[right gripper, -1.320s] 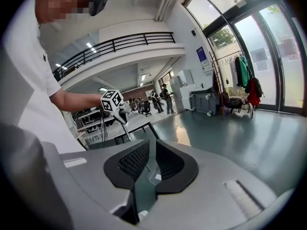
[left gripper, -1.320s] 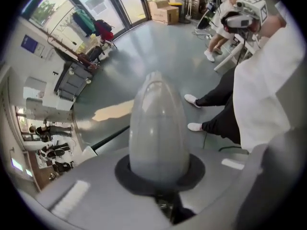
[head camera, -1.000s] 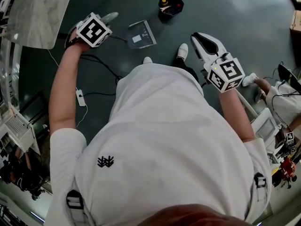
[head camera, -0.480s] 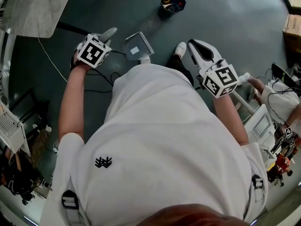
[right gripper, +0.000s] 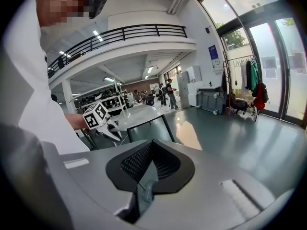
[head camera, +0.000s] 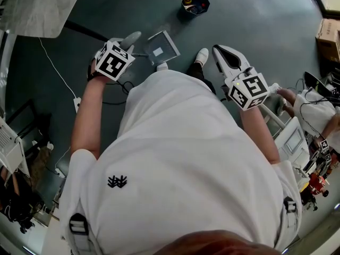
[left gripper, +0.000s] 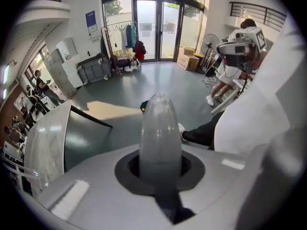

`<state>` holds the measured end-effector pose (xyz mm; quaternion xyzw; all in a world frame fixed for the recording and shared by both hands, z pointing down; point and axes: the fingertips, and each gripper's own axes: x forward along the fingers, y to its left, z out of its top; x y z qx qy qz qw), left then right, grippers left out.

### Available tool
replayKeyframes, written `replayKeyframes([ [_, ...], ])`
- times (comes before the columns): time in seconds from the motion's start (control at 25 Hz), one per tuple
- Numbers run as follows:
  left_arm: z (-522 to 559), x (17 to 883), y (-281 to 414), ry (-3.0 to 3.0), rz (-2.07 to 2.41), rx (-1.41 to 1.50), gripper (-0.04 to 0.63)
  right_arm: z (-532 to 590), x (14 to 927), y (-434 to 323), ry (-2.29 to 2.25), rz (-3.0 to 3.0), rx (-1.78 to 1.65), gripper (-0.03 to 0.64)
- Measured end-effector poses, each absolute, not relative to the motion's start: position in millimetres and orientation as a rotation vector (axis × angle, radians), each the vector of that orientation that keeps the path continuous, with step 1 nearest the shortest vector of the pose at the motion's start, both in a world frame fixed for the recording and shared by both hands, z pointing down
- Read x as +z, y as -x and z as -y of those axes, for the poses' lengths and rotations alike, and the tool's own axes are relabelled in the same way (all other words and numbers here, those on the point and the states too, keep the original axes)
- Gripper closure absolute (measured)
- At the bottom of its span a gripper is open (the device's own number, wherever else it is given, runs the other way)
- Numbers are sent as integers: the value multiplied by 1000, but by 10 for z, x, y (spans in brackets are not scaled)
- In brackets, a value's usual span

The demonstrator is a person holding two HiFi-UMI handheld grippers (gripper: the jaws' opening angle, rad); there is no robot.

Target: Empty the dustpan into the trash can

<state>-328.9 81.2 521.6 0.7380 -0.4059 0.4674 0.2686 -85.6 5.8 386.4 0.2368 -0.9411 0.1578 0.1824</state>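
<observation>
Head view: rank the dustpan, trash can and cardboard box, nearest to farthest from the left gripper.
1. dustpan, just to the right of the left gripper, which holds it.
2. trash can, ahead on the floor.
3. cardboard box, at the far right edge.

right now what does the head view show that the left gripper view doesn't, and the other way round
Only the head view: the grey square dustpan from above, with a white scrap lying in it. Only the left gripper view: the tall glass doors and a clothes rack across the hall. Both: the left gripper shut on that dustpan's grey rounded handle, and the black trash can on the floor ahead, mostly hidden behind that handle in the gripper view.
</observation>
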Motion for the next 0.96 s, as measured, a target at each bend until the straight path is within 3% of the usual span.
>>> replayKeyframes([
  [0.96, -587, 5119, 3268, -2028, 1177, 1140, 517, 70, 3862, 992, -684, 2647, 400, 615],
])
